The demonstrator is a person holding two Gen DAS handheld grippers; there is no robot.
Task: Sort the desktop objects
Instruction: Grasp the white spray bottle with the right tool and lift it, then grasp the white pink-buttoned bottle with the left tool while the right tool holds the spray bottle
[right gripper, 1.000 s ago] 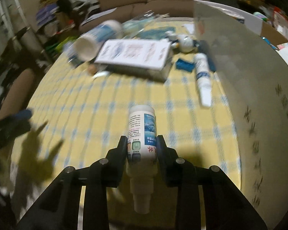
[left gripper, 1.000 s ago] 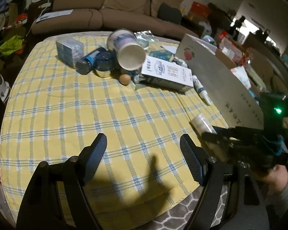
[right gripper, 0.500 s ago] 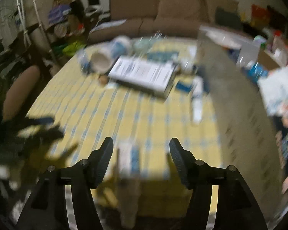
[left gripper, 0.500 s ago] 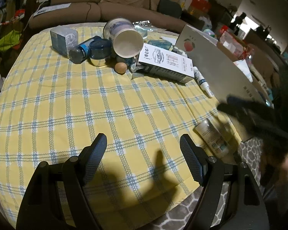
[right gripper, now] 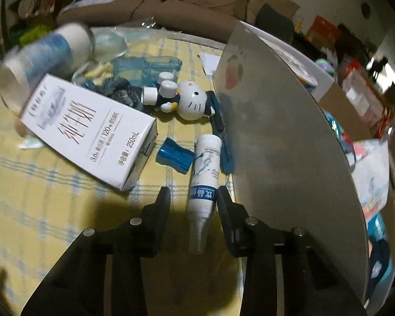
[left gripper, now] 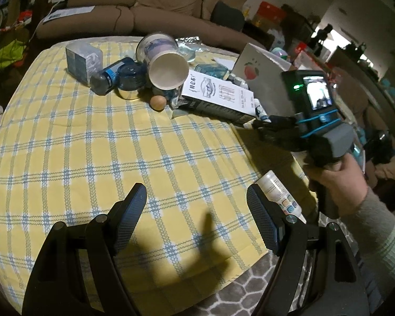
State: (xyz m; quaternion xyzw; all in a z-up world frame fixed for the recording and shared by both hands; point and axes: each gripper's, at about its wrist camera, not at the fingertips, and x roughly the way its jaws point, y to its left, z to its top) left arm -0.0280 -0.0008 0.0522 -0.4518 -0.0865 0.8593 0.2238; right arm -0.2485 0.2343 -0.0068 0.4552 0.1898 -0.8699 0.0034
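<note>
Left wrist view: your left gripper point(left gripper: 196, 220) hangs spread and empty low in frame; a white bottle point(left gripper: 276, 193) lies beside its right finger.

Right wrist view: your right gripper point(right gripper: 193, 197) is closing around the white tube point(right gripper: 205, 169), bottom centre, pads not yet pressing. Light, smooth plastic, likely slippery; take its mid-body. Its long axis runs up-frame, nozzle toward you.
</note>
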